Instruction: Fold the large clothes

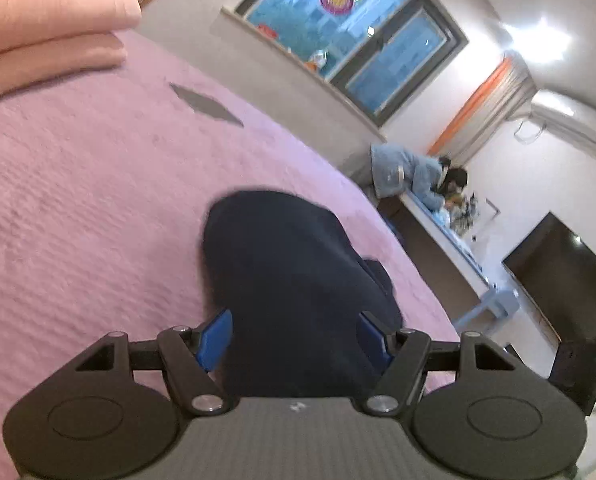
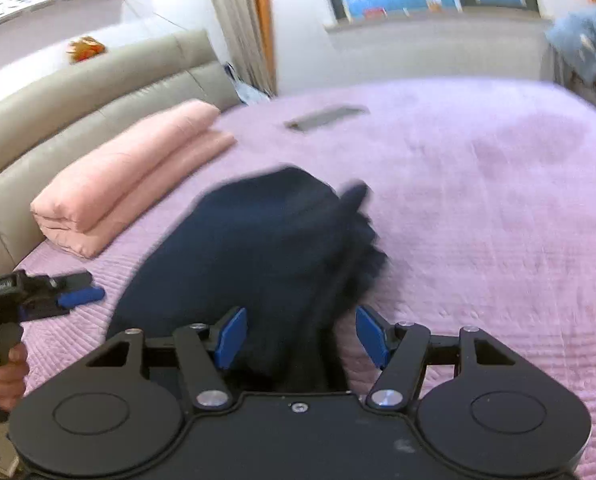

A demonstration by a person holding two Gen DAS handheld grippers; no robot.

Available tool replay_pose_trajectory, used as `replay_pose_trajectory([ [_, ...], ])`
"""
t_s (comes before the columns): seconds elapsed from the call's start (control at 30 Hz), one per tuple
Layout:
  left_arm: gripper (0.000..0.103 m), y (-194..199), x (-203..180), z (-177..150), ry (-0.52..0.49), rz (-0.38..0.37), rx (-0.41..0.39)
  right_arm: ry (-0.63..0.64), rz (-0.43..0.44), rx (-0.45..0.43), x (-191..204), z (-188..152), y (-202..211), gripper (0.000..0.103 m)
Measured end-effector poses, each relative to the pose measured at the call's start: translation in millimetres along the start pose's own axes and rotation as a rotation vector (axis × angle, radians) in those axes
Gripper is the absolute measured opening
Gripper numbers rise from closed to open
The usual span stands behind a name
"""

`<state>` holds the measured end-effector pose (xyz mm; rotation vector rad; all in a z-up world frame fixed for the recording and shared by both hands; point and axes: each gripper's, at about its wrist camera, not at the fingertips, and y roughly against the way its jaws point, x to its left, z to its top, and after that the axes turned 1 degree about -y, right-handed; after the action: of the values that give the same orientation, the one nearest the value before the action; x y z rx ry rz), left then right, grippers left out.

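Nearest to us in the right wrist view, the right gripper (image 2: 302, 334) has its blue fingers (image 2: 231, 336) spread wide, and a fold of the dark garment (image 2: 249, 248) hangs between them; whether they pinch it we cannot tell, since cloth fills only part of the gap. In the left wrist view the left gripper (image 1: 293, 336) also stands wide open with the same dark cloth bunched between its fingers, seemingly draped rather than clamped. The garment lies on the pink bedspread (image 2: 478, 200), its long axis running away from both sets of jaws toward the far edge of the bed, with a ragged end pointing right. The folded pink blanket (image 2: 129, 180) sits well apart by the headboard. Both grippers hold the near end, so we judge the coming move a forward fold.
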<state>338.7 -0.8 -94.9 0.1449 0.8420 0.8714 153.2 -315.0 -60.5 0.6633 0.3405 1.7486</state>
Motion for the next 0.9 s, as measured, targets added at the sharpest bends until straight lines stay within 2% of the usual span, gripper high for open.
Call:
replay_pose_trajectory([
  [0.07,0.065,-2.1,-21.2,-8.5,-0.035,0.019,0.031,0.06,-0.001,0.007,27.3,0.2,-11.3,0.051],
  [0.1,0.057,-6.7,-29.7,-12.6,-0.058,0.027,0.046,0.083,0.003,0.018,36.5,-0.7,-19.4,0.028],
  [0.13,0.047,-13.0,-34.3,-17.8,-0.082,0.035,0.072,0.12,0.004,0.042,45.3,-3.7,-31.1,0.012],
  [0.17,0.04,-19.8,-38.9,-24.3,-0.11,0.05,0.098,0.165,-0.02,0.079,50.9,-10.6,-44.9,0.008],
  [0.2,0.02,-26.7,-43.9,-34.4,-0.14,0.072,0.114,0.191,-0.07,0.108,51.0,-18.3,-54.5,0.004],
  [0.23,0.011,-31.9,-45.5,-41.2,-0.169,0.101,0.125,0.212,-0.142,0.145,46.7,-29.3,-63.7,0.0],
  [0.3,0.009,-28.2,-35.9,-56.9,-0.163,0.124,0.142,0.205,-0.229,0.194,30.3,-50.1,-61.6,0.0],
  [0.37,0.006,-17.8,-25.0,-67.3,-0.093,0.093,0.154,0.153,-0.286,0.234,16.0,-64.7,-46.9,0.0],
  [0.47,0.006,-2.8,-17.9,-78.3,-0.064,0.093,0.148,0.102,-0.322,0.237,4.0,-78.1,-24.6,0.002],
  [0.53,0.009,3.4,-22.9,-80.9,-0.088,0.083,0.13,0.096,-0.33,0.198,7.6,-68.5,-13.7,0.002],
  [0.63,0.014,7.8,-47.7,-76.9,-0.209,0.098,0.102,0.096,-0.27,0.042,22.4,-33.0,-3.0,0.005],
  [0.7,0.015,7.5,-57.9,-70.6,-0.252,0.127,0.084,0.117,-0.25,-0.031,33.4,-7.6,-11.1,0.015],
  [0.77,0.017,4.4,-59.9,-65.4,-0.252,0.131,0.073,0.131,-0.217,-0.062,38.3,16.5,-36.4,0.015],
  [0.83,0.019,-4.3,-56.3,-64.9,-0.234,0.138,0.09,0.109,-0.163,-0.056,30.8,28.0,-70.1,0.015],
  [0.9,0.019,-13.7,-50.9,-69.4,-0.232,0.151,0.117,0.121,-0.185,-0.02,19.3,25.5,-102.8,0.014],
])
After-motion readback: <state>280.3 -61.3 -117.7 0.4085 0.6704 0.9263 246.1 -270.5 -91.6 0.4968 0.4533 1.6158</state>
